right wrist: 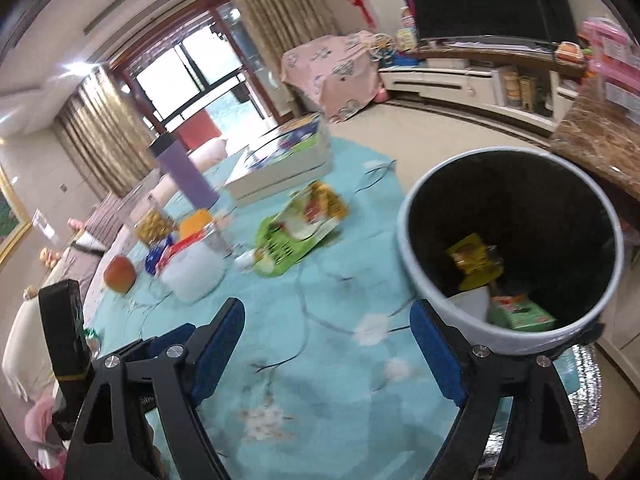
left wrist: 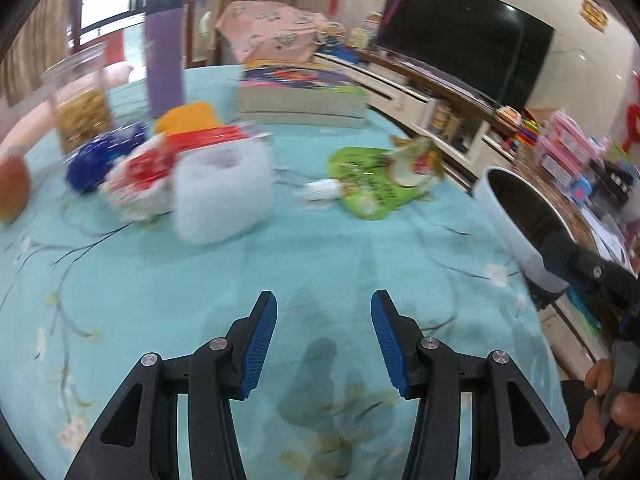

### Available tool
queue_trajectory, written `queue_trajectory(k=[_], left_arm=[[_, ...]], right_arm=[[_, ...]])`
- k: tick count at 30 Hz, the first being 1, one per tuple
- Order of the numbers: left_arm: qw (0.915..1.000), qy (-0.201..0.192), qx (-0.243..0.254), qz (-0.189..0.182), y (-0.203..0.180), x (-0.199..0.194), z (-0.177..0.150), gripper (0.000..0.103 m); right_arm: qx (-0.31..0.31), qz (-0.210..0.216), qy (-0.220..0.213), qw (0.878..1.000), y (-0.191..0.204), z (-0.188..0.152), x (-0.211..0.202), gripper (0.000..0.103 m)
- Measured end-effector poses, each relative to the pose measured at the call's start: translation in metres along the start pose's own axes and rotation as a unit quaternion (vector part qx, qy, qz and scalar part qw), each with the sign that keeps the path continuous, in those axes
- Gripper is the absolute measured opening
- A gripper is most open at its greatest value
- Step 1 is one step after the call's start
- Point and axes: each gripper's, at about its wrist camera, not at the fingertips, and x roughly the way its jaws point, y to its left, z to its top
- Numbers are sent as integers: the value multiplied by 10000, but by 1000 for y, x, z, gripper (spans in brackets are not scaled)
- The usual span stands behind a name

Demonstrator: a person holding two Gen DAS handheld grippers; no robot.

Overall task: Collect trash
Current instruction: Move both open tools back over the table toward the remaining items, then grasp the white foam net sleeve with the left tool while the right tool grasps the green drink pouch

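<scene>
1. The bin, white outside and dark inside, stands at the table's right edge; it serves as the landmark here.
2. Inside the bin lie a yellow wrapper, a green carton and a white scrap.
3. The green pouch lies flat on the teal cloth, left of the bin and well apart from it, its white cap toward the tissue roll.
4. A crumpled packet rests on the pouch's end nearer the bin.
5. Farther left of the bin stands the tissue roll, with red-and-white wrappers and a blue bag beside it.
6. Books and a purple bottle stand beyond, on the table's far side from the bin.
7. The left gripper hovers over bare cloth left of the bin, jaws partly apart, nothing between them.
8. The right gripper sits just beside the bin's near rim, jaws spread wide and empty.
</scene>
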Motion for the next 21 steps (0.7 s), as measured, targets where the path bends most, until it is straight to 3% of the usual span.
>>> queue_trajectory(k=[12,21], left_arm=[[9991,-3,-307,287,28,-16,-3,49],[9988,3,-341,362,49,6,21,56]], right_arm=[[-165,275,306,9990,40,-18,42,86],[-85,257,411,9988,41,-9,74,86]])
